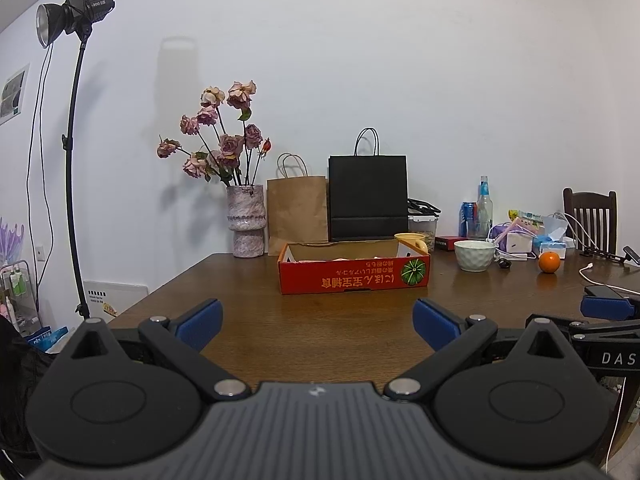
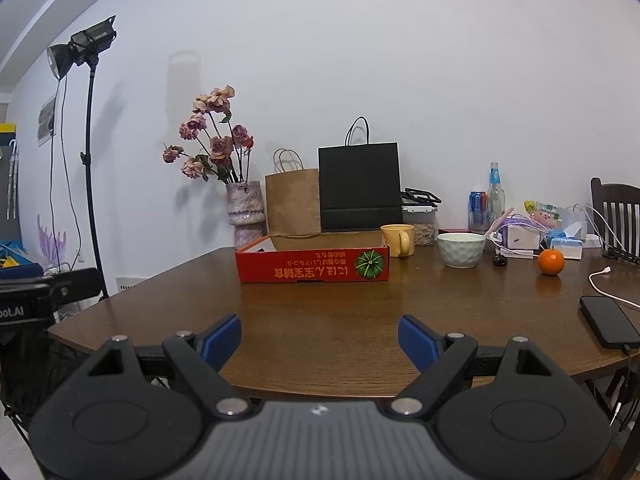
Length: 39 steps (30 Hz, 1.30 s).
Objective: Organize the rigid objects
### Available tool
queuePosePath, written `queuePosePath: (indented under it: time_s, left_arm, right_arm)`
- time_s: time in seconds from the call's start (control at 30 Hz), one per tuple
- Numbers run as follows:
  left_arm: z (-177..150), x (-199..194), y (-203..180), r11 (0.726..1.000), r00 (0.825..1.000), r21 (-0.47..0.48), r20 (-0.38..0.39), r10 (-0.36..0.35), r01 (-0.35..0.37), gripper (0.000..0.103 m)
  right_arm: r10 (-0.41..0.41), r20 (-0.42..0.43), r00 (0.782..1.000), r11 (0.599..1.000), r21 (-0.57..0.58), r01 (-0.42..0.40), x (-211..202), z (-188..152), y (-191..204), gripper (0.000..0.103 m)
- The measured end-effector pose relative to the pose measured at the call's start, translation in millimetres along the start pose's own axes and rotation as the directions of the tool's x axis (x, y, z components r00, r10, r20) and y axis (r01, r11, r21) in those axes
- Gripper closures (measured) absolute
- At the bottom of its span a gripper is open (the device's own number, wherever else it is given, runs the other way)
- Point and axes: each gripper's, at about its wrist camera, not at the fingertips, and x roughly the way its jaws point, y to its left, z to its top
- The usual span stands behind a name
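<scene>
A shallow red cardboard box (image 1: 354, 276) (image 2: 312, 270) with a pumpkin picture lies on the brown wooden table (image 1: 320, 320) (image 2: 340, 320), straight ahead of both grippers. Behind its right end stands a yellow mug (image 1: 412, 241) (image 2: 398, 240). Right of that are a white dimpled bowl (image 1: 475, 255) (image 2: 460, 249) and an orange (image 1: 549, 262) (image 2: 551, 262). My left gripper (image 1: 318, 322) is open above the near table edge, with nothing between its blue pads. My right gripper (image 2: 320, 340) is also open and empty, well short of the box.
A vase of dried roses (image 1: 248, 224) (image 2: 244, 212), a brown paper bag (image 1: 298, 212) and a black paper bag (image 1: 368, 196) line the wall. Bottles, cans and packets (image 2: 520, 224) crowd the far right. A black phone (image 2: 608, 320) on a white cable lies near the right edge. A light stand (image 1: 72, 152) is left.
</scene>
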Motion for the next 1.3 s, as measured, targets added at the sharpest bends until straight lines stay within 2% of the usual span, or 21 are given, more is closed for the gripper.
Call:
queuePosePath:
  time_s: [1.3]
  left_arm:
    - [-1.2, 5.7, 7.1, 1.0, 0.999, -0.018, -0.035, 0.002, -0.002, 0.0]
  right_arm:
    - [0.009, -0.006, 1.0, 1.0, 0.002, -0.009, 1.3, -3.7, -2.8, 0.017]
